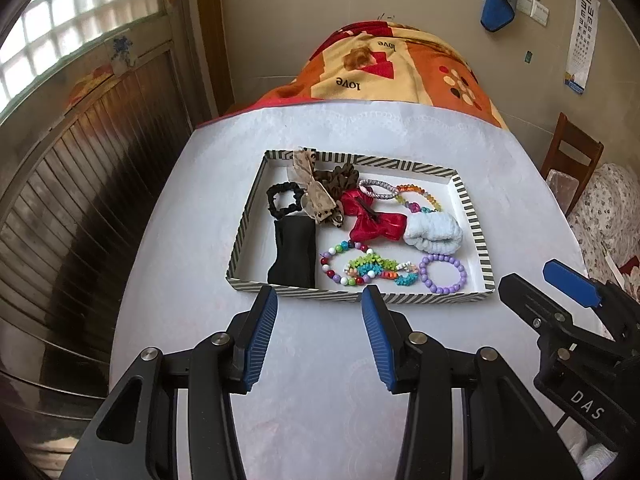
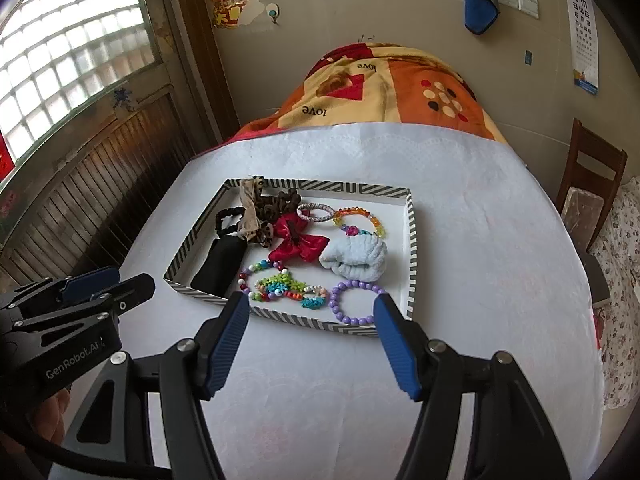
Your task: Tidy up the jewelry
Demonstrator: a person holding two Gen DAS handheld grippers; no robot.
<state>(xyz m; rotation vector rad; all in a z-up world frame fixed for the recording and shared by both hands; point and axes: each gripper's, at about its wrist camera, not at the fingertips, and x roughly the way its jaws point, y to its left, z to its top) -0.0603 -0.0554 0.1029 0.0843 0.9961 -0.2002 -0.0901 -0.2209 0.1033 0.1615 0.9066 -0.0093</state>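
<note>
Both the left gripper and right gripper hover spread and empty just near of the striped shallow cardboard tray, where beaded bracelets, bows and scrunchies all lie jumbled, fitting either sorting underway or gathering finished.

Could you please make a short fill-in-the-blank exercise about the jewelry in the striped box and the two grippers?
1. The bead bracelet in the box's near right corner is ____ in colour.
2. The satin bow in the middle of the striped box is ____.
3. The left gripper and right gripper both hold ____.

Missing words: purple; red; nothing
</note>
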